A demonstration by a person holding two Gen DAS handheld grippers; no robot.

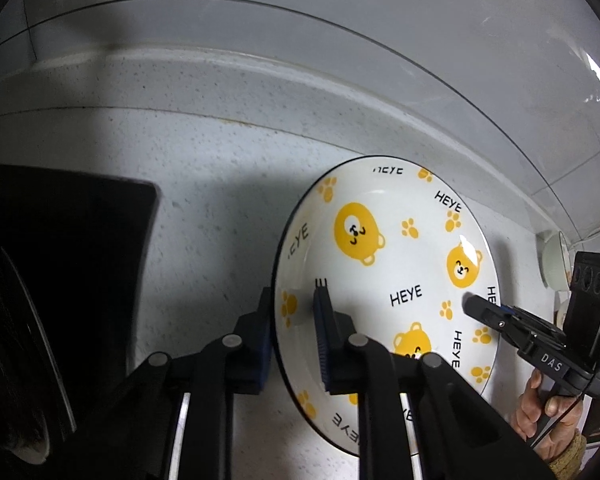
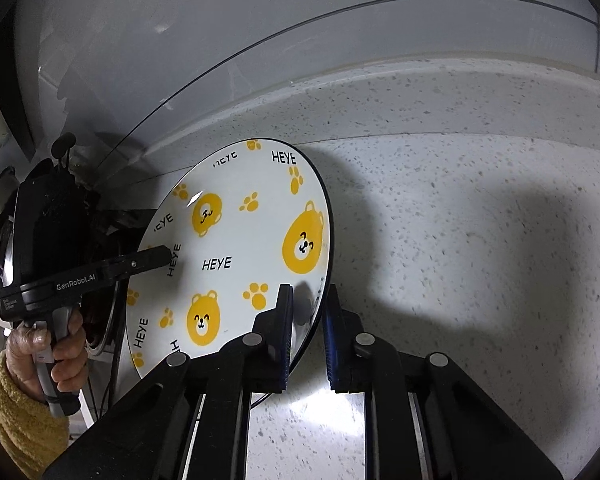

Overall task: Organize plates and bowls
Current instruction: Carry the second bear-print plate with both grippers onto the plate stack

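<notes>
In the left wrist view, a white plate (image 1: 384, 280) printed with yellow bears, paw marks and the word HEYE is seen lifted above a speckled countertop (image 1: 220, 184) and tilted. Its left rim is clamped between the blue-padded fingers of the left gripper (image 1: 296, 312), one finger behind the rim and one on the face, so the fingers are closed down to the thickness of the plate. On the far side the right gripper (image 1: 474, 304) is seen with its tip on the opposite rim, held by a hand (image 1: 540, 408) in a mustard sleeve. A dark object (image 1: 60, 280) is seen at the left, too dim to name. In the right wrist view, the same plate (image 2: 236, 248) is seen with its right rim lying between the fingers of the right gripper (image 2: 308, 320); the left finger is pressed on the face, while a narrow gap is seen at the right one, so a firm grip cannot be confirmed. The left gripper (image 2: 160, 258) is seen on the far rim.
</notes>
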